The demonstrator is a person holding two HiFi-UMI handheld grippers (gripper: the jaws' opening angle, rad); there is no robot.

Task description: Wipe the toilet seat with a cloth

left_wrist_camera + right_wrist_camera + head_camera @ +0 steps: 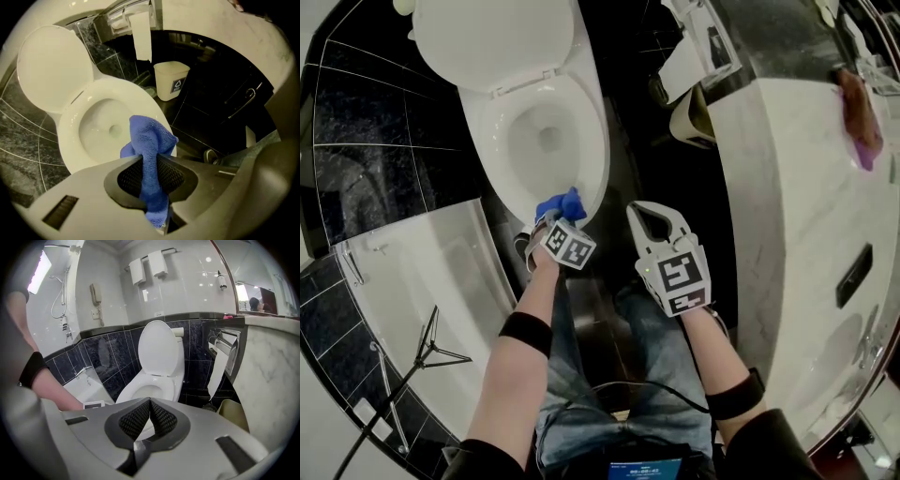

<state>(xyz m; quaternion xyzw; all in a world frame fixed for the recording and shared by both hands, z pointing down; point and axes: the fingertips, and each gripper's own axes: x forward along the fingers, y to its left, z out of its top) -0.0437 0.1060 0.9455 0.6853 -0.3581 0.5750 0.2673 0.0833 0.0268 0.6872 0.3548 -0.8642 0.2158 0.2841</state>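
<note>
— Blue cloth point(151, 140), starting from the left: where is it, and what has it?

— Left tool point(555, 221) is clamped on it, pointing steeply down over the front edge of the toilet seat point(490, 155). A bunched tuft sticks out past the tips and a tail hangs behind them. Whether it touches the seat yet, I cannot tell.

— So what worries you?

— Three things. The grip is on a narrow fold (a twisted bit, not a flat pad), so a hard drag along the seat could pull the cloth free, and the open bowl point(546, 141) is right there to catch it. Second, little cloth shows in front, so pressing low could put the hard tips on the plastic rather than the fabric. Third, so small a tuft would likely leave patches unwiped.

— And further right?

— Right tool point(150, 402) is closed on nothing, held near the left one, just short of the seat. If the wipe swings round the right side, the two could knock together. Beyond it, the bin point(691, 117) and the tabletop point(806, 206) stand apart from the seat.
</note>
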